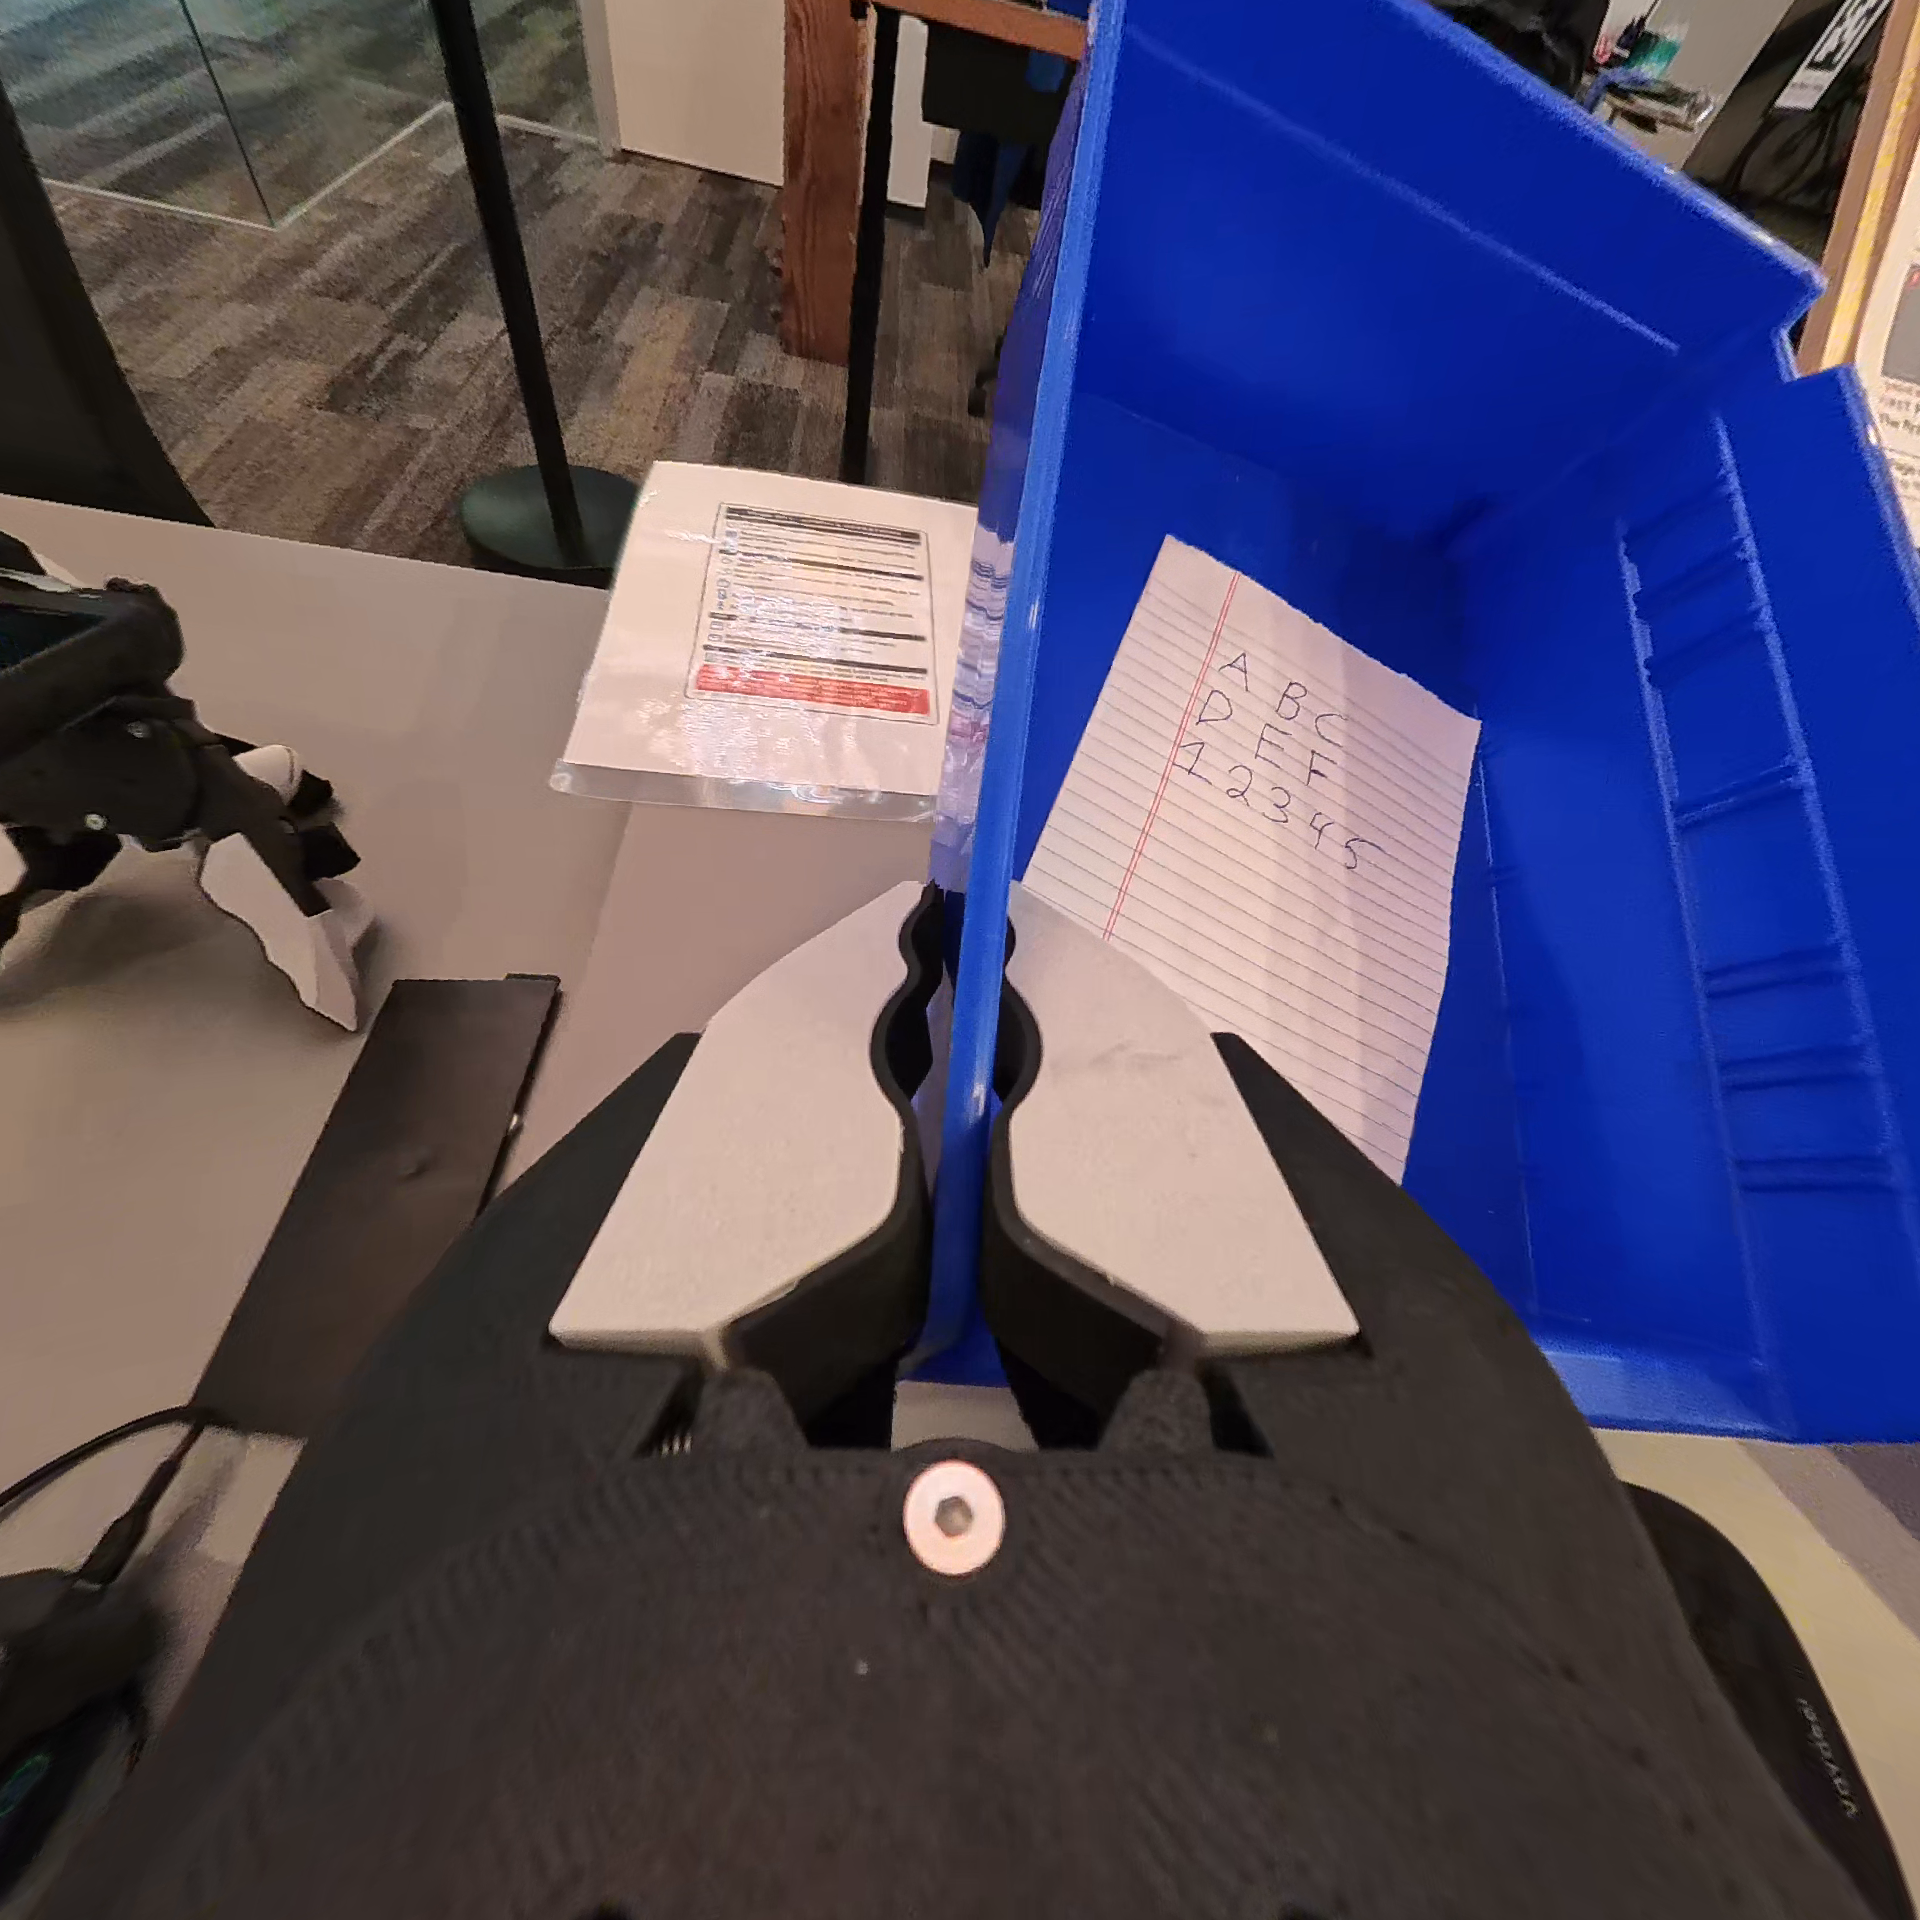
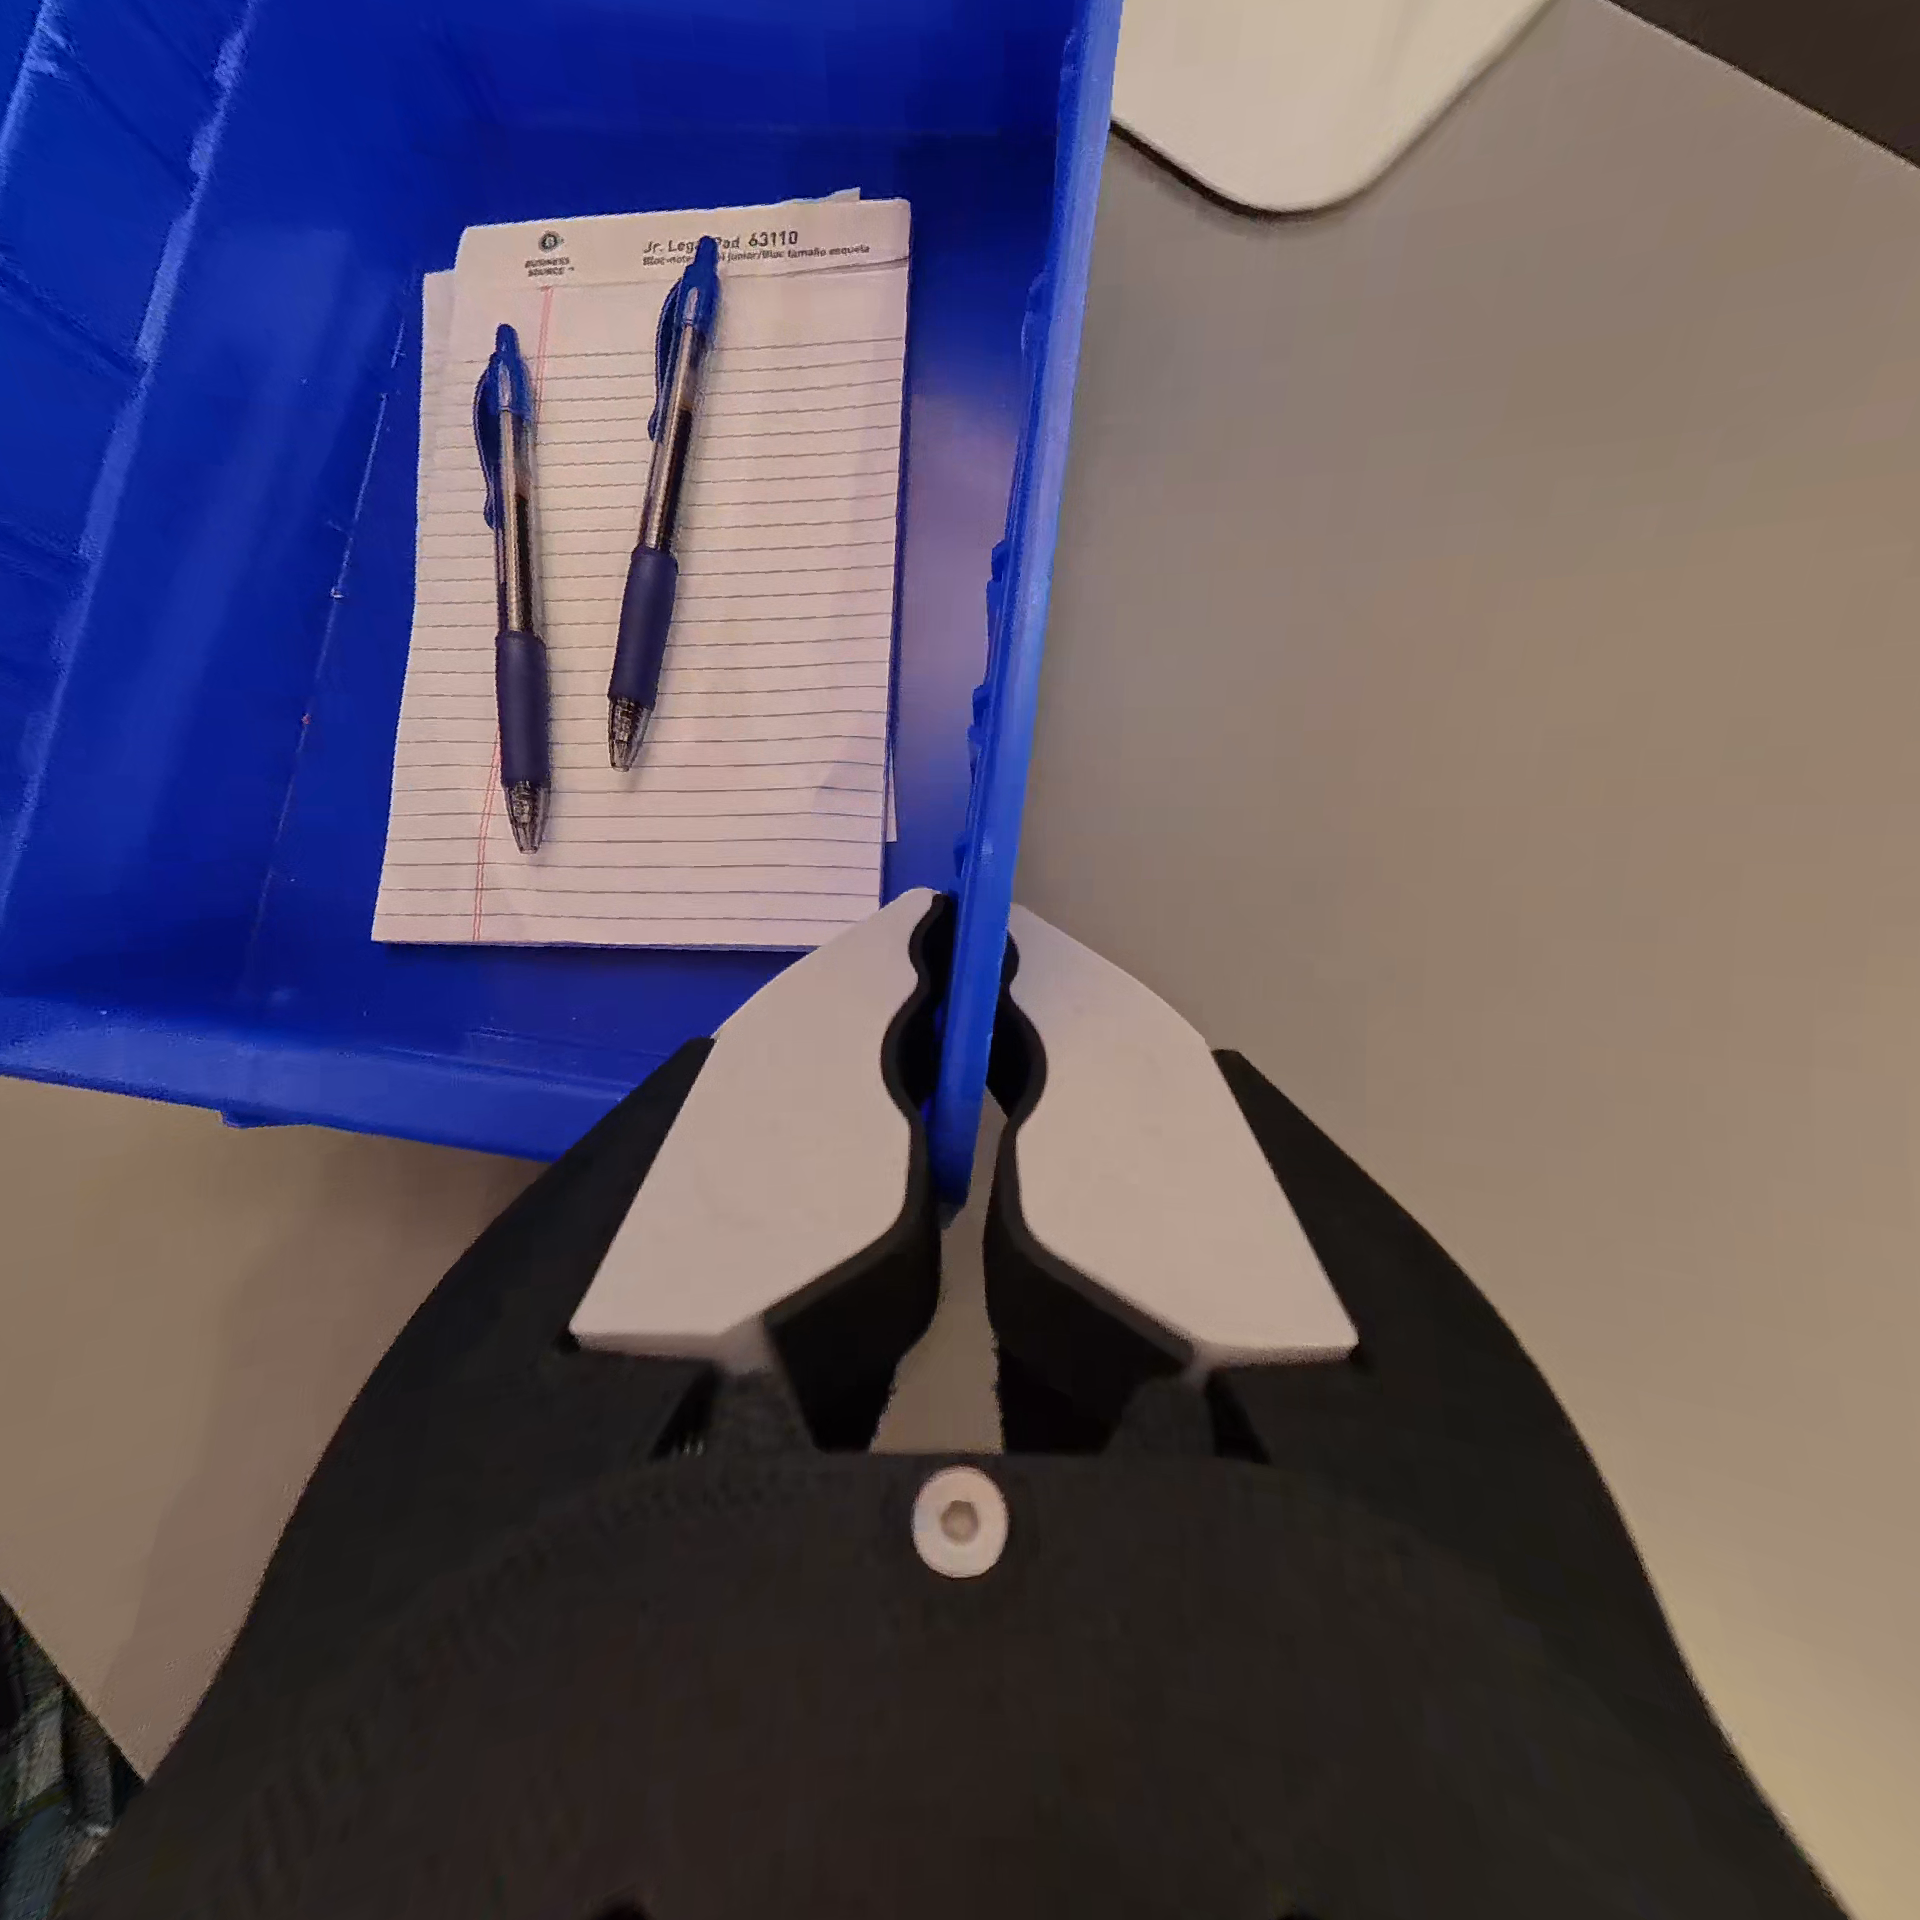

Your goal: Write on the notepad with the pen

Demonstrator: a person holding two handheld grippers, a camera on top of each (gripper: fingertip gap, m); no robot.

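In the right wrist view a white lined notepad (image 2: 769,623) lies flat inside a blue plastic bin (image 2: 156,520). Two blue pens (image 2: 516,582) (image 2: 660,499) lie side by side on the pad, tips toward me. My right gripper (image 2: 971,914) is shut on that bin's right wall, one finger inside and one outside. In the left wrist view my left gripper (image 1: 966,904) is shut on the left wall of a blue bin (image 1: 1351,312). In that bin lies a loose lined sheet (image 1: 1278,862) with handwriting on it. No pen shows in this view.
The bins sit on a grey table (image 2: 1455,727). In the left wrist view a laminated printed sheet (image 1: 769,644) lies past the bin wall, a flat black board (image 1: 384,1174) lies to my left, and another black and white gripper (image 1: 260,831) rests at far left. A white rounded object (image 2: 1299,94) sits at the table's far right. Left tips to right tips: about 65 cm.
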